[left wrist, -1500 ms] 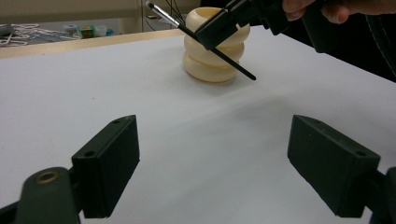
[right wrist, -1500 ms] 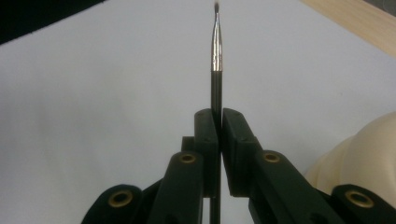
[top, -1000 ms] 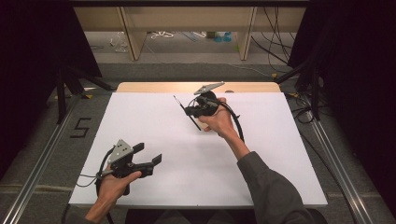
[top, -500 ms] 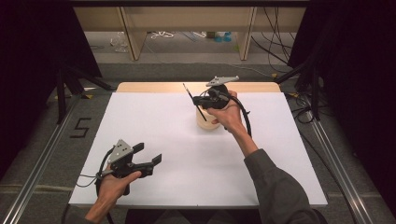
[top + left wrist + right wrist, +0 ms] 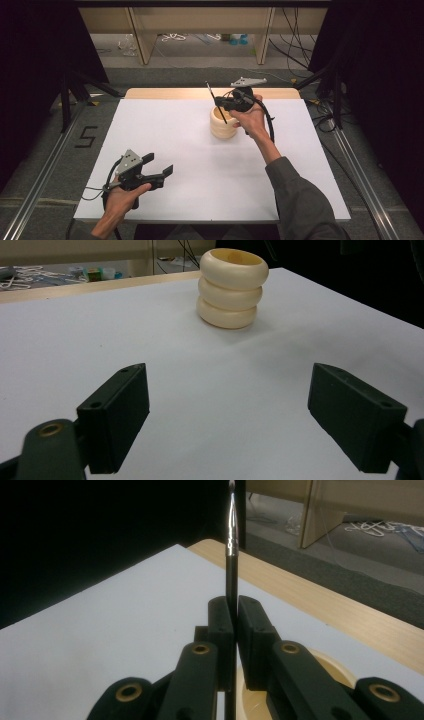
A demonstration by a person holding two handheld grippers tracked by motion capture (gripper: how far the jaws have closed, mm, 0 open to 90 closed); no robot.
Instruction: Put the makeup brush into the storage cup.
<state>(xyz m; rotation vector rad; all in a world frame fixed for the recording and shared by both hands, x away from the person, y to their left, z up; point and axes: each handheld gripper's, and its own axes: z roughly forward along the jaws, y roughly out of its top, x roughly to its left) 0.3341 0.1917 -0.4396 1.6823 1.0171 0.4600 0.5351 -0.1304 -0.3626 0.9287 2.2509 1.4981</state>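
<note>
clamping a thin black brush (image 5: 216,102) in the right gripper (image 5: 231,103) jaws, tilted over the cream ribbed holder (image 5: 223,125) on the white tabletop (image 5: 200,165); resting the left gripper (image 5: 159,170) near the front edge, jaws spread wide, gripping nothing.

The tabletop (image 5: 175,130) had a white cover that looked smooth and matt, like paper or board. At its far edge a strip of pale wood (image 5: 170,93) showed, smooth and plain. The holder (image 5: 232,287) was cream, smooth, with a soft shine like plastic. The thin stick (image 5: 232,570) was black and a bit glossy, with a shiny metal part near its tip. The left tongs (image 5: 240,415) and right tongs (image 5: 235,625) looked like dull black plastic, with small brass rings.
</note>
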